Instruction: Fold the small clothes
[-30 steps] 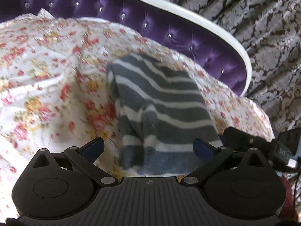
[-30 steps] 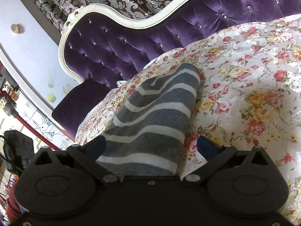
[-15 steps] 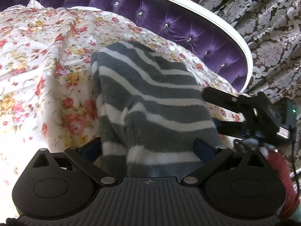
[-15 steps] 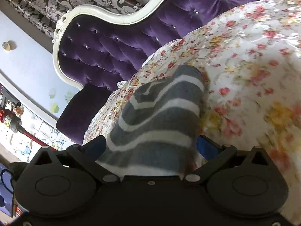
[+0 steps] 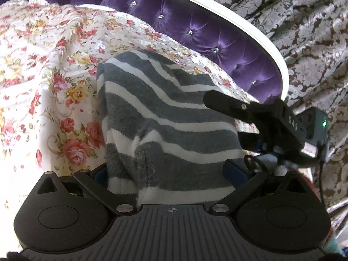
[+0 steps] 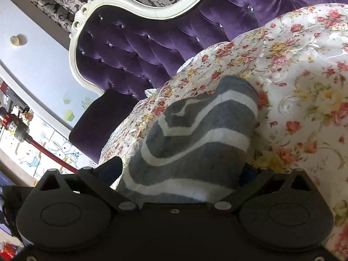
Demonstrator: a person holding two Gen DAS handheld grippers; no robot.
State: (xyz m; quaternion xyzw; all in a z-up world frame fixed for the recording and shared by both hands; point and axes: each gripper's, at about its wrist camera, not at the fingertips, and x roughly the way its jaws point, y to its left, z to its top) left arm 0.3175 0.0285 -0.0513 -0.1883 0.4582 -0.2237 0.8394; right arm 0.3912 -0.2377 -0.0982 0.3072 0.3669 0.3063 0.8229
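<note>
Mid-fold, by the look of it. Fuzzy grey-and-white striped knit garment lying on the floral-print bedspread, near edge lifted and bunched between both tools. Left gripper spread wide with cloth filling the gap; can't tell if actually pinching. Same story for the right gripper: fingers apart, fabric heaped in between, grip unclear. Already doubled over once, apparently. Still left: carrying that near edge across, laying it flat, letting go. Purple tufted headboard behind.
</note>
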